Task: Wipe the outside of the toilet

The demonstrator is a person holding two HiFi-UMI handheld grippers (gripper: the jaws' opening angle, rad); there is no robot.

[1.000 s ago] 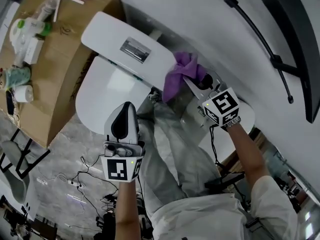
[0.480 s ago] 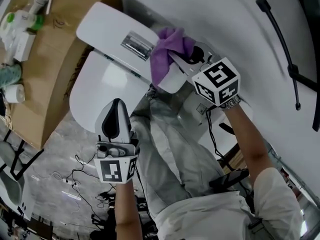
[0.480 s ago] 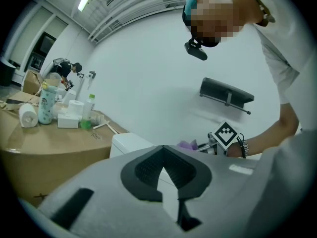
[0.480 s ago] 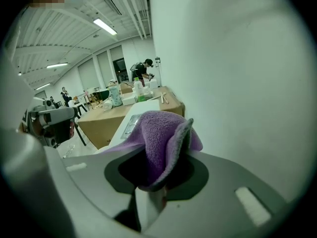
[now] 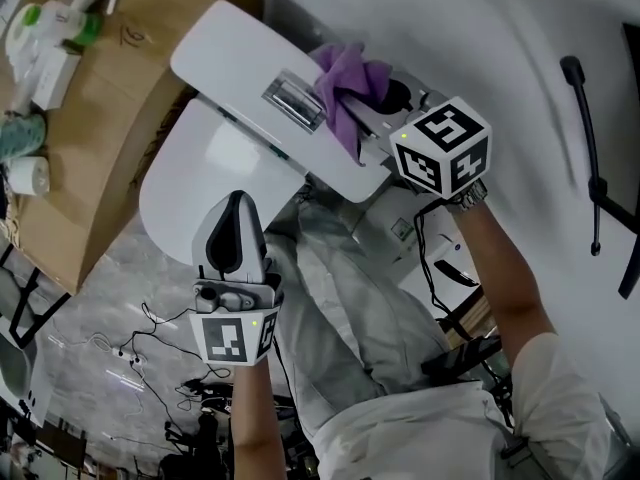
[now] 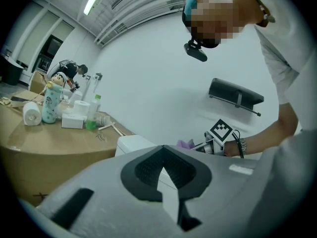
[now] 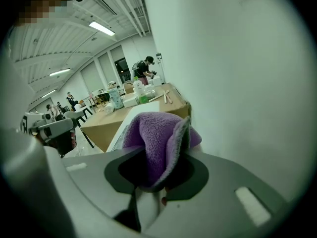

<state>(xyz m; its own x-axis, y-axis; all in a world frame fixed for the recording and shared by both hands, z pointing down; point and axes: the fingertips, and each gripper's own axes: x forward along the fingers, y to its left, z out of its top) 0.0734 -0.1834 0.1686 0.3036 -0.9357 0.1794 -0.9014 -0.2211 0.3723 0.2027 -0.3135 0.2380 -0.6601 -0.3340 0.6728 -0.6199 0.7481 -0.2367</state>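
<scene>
Overhead, the head view showed the right gripper (image 5: 372, 118) with its fingers pinching a purple cloth (image 5: 350, 80). The cloth sat bunched on the far right end of the toilet's tank lid (image 5: 235, 58), just beside the white wall (image 5: 480, 28). The left gripper (image 5: 235, 208) hovered above the closed seat lid (image 5: 200, 173), well apart from the cloth. A brown tabletop (image 5: 95, 108) carrying bottles stood on the toilet's other side.

From the left gripper view, the fingers were pressed together with nothing between them, and the tank lid and right gripper showed beyond.

From the right gripper view, the cloth filled the gap between the fingers, folded double and standing up past their tips, with the wall close on the right.

The step in hand looked to be wiping the tank top. Doing it well would likely mean tilting the right gripper so the cloth lay flat against the lid (a bunched tip cleans only a thin line). It could then sweep toward the flush button (image 5: 295, 98) in overlapping passes, with the hard fingers clear of both lid and wall. The tank sides and the bowl's outside probably remained to be wiped.
</scene>
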